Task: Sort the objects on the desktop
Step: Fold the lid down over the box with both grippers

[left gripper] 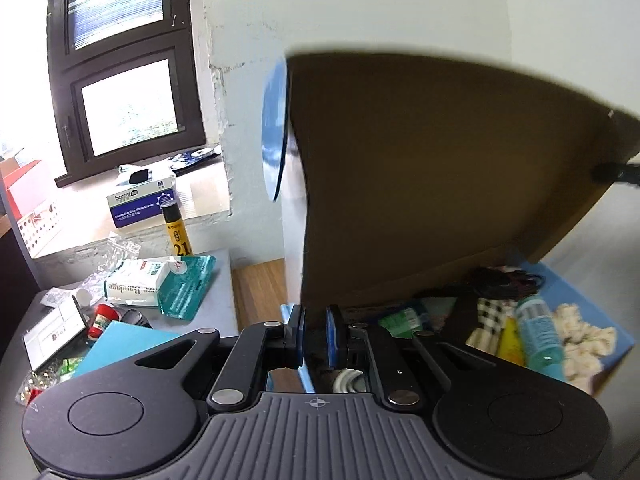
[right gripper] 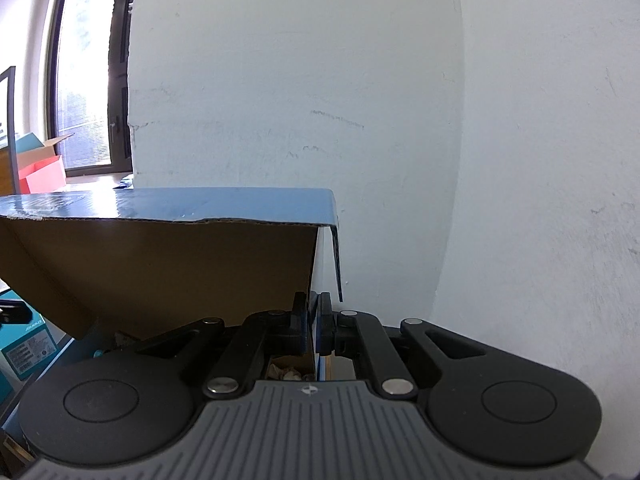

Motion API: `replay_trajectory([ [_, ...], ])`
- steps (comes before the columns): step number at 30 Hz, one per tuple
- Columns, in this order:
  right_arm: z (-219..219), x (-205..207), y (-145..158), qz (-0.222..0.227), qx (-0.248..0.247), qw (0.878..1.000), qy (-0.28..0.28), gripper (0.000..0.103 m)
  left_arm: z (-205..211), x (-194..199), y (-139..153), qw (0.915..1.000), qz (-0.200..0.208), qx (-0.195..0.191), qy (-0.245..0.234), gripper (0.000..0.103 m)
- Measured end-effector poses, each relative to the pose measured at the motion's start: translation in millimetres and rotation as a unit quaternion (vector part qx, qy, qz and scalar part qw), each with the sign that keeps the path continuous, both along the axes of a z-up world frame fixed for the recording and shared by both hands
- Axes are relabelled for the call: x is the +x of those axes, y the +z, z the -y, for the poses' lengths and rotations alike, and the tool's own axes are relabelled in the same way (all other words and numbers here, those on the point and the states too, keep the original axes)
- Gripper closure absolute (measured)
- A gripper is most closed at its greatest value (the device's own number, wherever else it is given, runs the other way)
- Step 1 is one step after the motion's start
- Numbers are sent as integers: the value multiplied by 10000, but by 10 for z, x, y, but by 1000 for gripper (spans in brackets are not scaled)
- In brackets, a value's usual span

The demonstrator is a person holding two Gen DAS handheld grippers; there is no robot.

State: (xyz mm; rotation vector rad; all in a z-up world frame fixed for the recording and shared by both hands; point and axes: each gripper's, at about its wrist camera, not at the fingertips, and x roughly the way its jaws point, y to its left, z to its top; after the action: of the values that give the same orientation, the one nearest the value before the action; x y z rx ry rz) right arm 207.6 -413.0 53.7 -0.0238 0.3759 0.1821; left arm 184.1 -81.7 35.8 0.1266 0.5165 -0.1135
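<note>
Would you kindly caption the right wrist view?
Right tongs shut on the blue box wall beneath its raised lid.

Box lid (left gripper: 440,168): brown inside, blue outside. Cloth (left gripper: 494,314): black-and-white check. Bottle (left gripper: 540,336): teal. Tube (left gripper: 178,230): yellow, black cap. Pouch (left gripper: 188,286): teal.

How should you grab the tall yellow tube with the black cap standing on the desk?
Grip the yellow tube around its middle, coming in level from the front. It stands upright and is round and slim, so fingers closing on its two sides would probably hold best. The glove box sits right behind it and the white pack lies in front, so come in above that pack.
</note>
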Motion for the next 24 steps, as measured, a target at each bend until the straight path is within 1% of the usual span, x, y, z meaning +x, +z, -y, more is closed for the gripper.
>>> replay_trajectory([
  [9, 71, -248, -99, -68, 59, 10000, -25, 98, 57, -444, 171, 9991, 221, -256, -262, 91],
  [13, 90, -358, -144, -68, 83, 9999, -44, 98, 33, -627, 176, 9986, 200, -311, -368, 91],
  [18, 61, -343, -206, -159, 104, 9998, -88, 98, -43, -794, 216, 9981, 228, -400, -418, 91],
  [24, -34, -369, -377, -243, 89, 9996, -125, 98, -147, -973, 256, 9972, 174, -505, -515, 91],
])
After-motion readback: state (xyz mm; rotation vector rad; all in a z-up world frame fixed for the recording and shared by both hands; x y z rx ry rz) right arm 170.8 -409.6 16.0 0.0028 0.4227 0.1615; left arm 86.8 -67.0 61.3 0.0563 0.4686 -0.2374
